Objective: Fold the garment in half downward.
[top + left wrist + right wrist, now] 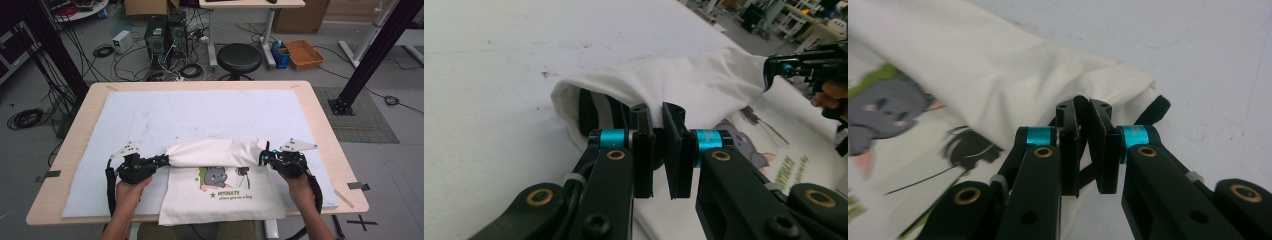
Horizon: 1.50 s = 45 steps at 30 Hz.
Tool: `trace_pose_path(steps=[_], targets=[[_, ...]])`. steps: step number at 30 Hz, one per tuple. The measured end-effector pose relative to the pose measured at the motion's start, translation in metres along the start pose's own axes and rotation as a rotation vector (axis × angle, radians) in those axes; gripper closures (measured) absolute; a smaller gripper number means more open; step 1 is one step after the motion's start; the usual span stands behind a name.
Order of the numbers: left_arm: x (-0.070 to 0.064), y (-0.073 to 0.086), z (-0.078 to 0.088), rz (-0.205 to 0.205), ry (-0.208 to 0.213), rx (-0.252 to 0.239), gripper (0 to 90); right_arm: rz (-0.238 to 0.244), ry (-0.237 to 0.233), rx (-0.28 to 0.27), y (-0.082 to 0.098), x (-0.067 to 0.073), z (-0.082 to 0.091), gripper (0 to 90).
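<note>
A white cloth tote bag [220, 187] with a printed cartoon animal is laid on the pale mat [150, 115] covering the desk [320, 115], its far part folded back toward the person into a rolled fold [217, 151]. The left end of that fold is pinched between the fingers [643, 150] of the left gripper [165, 159], which are clenched on the fabric edge; a dark strap [589, 111] is seen just beyond those fingers, tucked inside the fold. The right end of the fold is likewise grasped by the right gripper [264, 158], its fingers [1103, 150] closed on the gathered cloth, with a black strap [1158, 107] peeping out just past them.

The bag is judged to be light, soft and limp: no shape will be kept between the two grips, and the middle can be expected to sag or wrinkle if the ends are not kept taut. Thin cloth is easily slipped from narrow pads, so the hold is best taken at the doubled edge of the fold, near each corner, where several layers are caught together. The straps should be kept inside the fold so that nothing trails.
</note>
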<state>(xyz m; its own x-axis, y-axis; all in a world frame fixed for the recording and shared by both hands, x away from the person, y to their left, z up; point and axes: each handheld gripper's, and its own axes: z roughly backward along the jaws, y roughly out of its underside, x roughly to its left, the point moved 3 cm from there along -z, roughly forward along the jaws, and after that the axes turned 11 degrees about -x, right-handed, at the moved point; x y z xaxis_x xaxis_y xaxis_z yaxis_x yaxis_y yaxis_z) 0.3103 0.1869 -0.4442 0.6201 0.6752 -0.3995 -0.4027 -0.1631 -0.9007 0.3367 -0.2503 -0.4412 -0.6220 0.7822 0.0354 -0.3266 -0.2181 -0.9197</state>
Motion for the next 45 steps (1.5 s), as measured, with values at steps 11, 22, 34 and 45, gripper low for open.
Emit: trace_pose_path(steps=[11,22,34,45], targets=[[-0.023,0.025,0.029,-0.008,0.062,0.024,83.1,-0.050,-0.049,0.000,0.021,0.010,0.053,84.2],[-0.033,0.048,0.050,-0.014,0.103,0.157,83.0,-0.066,-0.095,0.095,0.051,0.020,0.079,84.7],[-0.007,-0.007,0.021,-0.005,-0.047,0.036,42.9,-0.167,-0.063,-0.010,0.026,0.011,0.074,41.1],[0.024,0.009,-0.047,0.038,-0.117,0.235,38.7,-0.171,0.026,0.149,0.011,-0.023,-0.020,38.1]])
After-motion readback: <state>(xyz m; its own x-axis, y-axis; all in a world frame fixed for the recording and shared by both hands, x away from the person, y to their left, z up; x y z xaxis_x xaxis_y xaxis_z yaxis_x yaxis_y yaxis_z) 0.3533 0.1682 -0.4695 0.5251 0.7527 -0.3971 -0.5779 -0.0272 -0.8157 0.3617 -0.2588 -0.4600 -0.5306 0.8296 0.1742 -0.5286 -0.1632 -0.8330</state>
